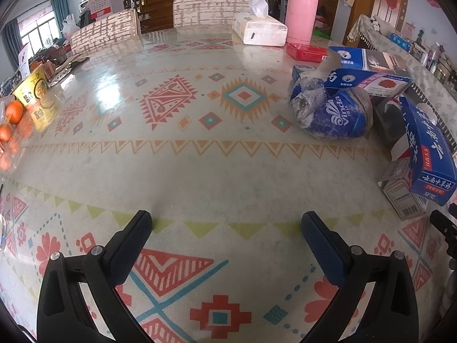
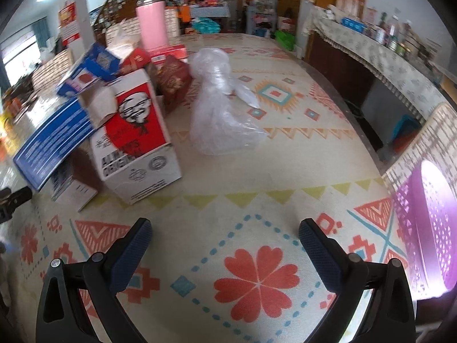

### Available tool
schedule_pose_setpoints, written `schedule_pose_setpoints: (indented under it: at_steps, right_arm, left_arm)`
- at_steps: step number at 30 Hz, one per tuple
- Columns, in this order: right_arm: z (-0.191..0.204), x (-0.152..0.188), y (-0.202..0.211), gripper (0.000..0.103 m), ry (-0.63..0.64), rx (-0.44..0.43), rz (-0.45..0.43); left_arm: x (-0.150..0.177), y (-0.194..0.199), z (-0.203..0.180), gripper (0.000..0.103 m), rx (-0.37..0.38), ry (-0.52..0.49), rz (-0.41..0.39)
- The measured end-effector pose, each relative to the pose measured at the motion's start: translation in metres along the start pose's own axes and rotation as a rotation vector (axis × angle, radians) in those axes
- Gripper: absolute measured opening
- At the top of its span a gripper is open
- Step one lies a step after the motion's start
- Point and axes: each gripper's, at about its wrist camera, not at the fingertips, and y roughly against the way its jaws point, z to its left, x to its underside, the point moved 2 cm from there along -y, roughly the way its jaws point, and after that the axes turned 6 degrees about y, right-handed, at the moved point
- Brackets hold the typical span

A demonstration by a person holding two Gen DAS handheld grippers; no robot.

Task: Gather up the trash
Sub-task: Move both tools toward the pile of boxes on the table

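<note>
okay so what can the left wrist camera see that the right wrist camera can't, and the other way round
Only the left wrist view shows the crumpled blue Vinda wrapper, the oranges and the yellow box at the table's left edge, and the open left gripper.

Only the right wrist view shows the red-and-white KFC box, the clear plastic bag, the purple basket at the right edge, and the open right gripper.

Both show the pink thermos, the blue cartons in the pile, and the patterned tablecloth.
</note>
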Motion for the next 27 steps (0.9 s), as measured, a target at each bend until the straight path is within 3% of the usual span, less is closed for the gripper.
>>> schedule_pose_setpoints:
  at_steps: [9,18,21,25,27]
  right_arm:
    - [0.003,-0.001,-0.001,0.103,0.006,-0.010,0.012]
    - [0.001,0.000,0.001,0.102,-0.005,-0.002,0.010]
    - [-0.002,0.004,0.007,0.090,-0.024,0.010,-0.017]
    - [-0.005,0.007,0.013,0.077,-0.047,0.002,-0.054]
    - [-0.009,0.008,0.016,0.071,-0.079,0.015,-0.060]
  left_arm:
    - [0.007,0.005,-0.003,0.103,-0.016,0.007,-0.009]
    - [0.030,0.025,0.000,0.103,0.047,-0.018,0.004]
    - [0.040,0.045,0.005,0.103,0.045,-0.022,-0.034]
    - [0.044,0.086,0.012,0.103,-0.017,-0.015,-0.177]
    - [0.046,0.099,0.011,0.103,-0.044,-0.022,-0.202]
